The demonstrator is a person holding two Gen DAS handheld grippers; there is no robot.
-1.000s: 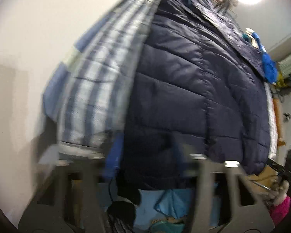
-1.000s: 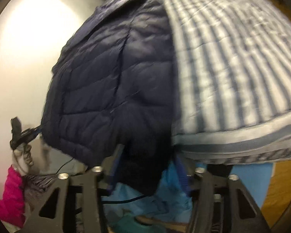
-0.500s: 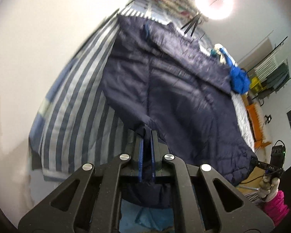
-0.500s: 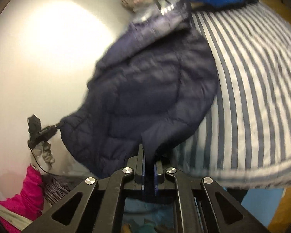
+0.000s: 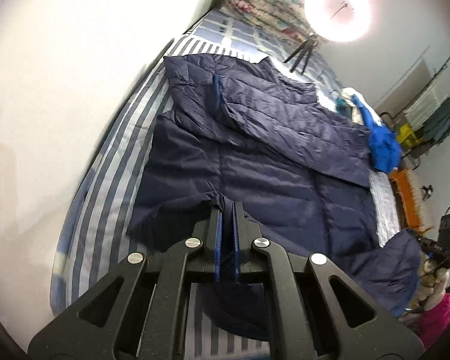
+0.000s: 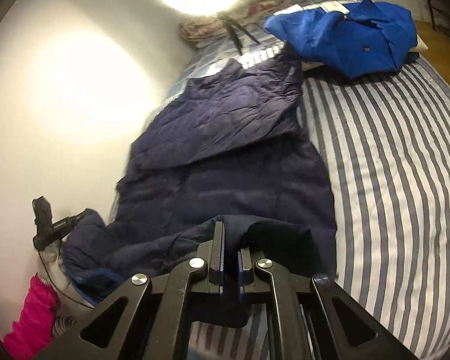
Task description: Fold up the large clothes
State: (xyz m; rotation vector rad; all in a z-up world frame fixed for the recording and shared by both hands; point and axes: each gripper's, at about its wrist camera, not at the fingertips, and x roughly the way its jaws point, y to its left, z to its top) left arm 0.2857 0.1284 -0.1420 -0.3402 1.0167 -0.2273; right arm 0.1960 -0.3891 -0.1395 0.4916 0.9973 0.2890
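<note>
A large navy quilted puffer jacket (image 5: 255,156) lies spread along the striped bed (image 5: 105,210), one sleeve folded across its upper body. It also shows in the right wrist view (image 6: 225,156). My left gripper (image 5: 226,210) is shut on the jacket's bottom hem near one corner and lifts a fold of it. My right gripper (image 6: 231,240) is shut on the hem at the other corner, the cloth bunched between the pads. Both hold the hem above the bed's near end.
A bright blue garment (image 6: 345,39) lies on a pillow at the head of the bed, seen also in the left wrist view (image 5: 381,147). A ring light on a tripod (image 5: 336,15) stands by the rolled floral quilt (image 5: 261,9). A white wall runs along the bed's side.
Both grippers went from open under the hanging jacket to shut on its hem. They have risen, carrying the hem up over the bed, so the whole jacket now shows from above.
</note>
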